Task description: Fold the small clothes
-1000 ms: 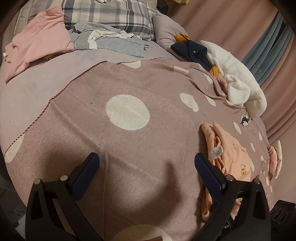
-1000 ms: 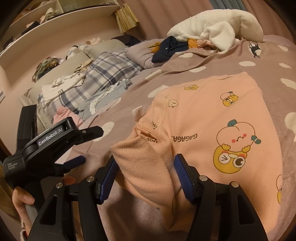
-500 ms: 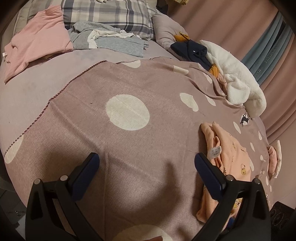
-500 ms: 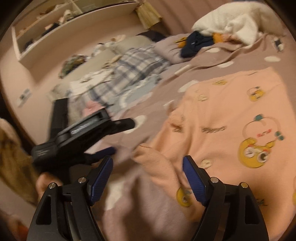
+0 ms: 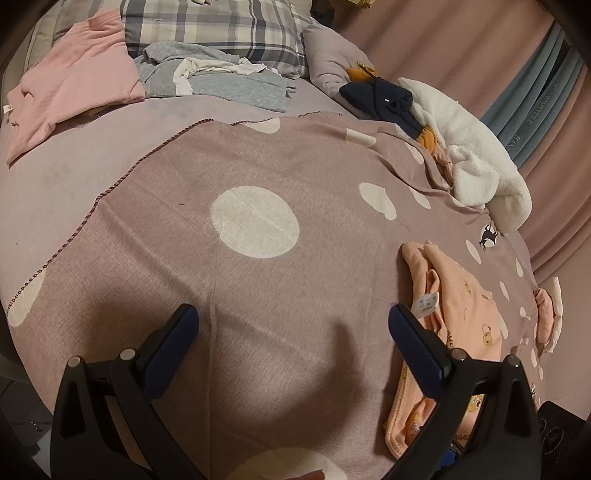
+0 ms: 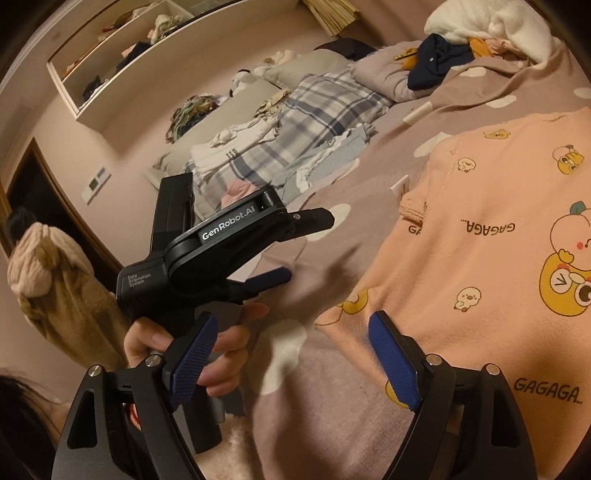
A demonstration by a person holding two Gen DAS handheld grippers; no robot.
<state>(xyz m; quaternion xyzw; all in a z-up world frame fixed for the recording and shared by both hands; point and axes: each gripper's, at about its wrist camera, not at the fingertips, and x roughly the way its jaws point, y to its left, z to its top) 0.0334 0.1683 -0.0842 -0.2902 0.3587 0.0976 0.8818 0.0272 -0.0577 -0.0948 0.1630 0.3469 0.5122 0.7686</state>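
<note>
A small peach garment with cartoon prints and "GAGAGA" lettering (image 6: 491, 236) lies spread on the spotted mauve blanket (image 6: 461, 88). In the left wrist view it (image 5: 458, 295) lies at the right, with its white tag showing. My right gripper (image 6: 291, 362) is open and empty, just above the garment's near left edge. My left gripper (image 5: 291, 336) is open and empty over bare blanket (image 5: 258, 258), left of the garment. It also shows in the right wrist view (image 6: 295, 247), held by a hand.
A pile of white fleece and navy clothes (image 5: 443, 147) sits at the blanket's far right. A pink top (image 5: 74, 81), grey clothes (image 5: 214, 77) and a plaid pillow (image 5: 221, 22) lie at the head of the bed. A wall shelf (image 6: 147, 48) hangs beyond.
My right gripper has let go of the garment's folded edge and drawn back left. The garment now lies flatter. The left gripper has barely moved.
</note>
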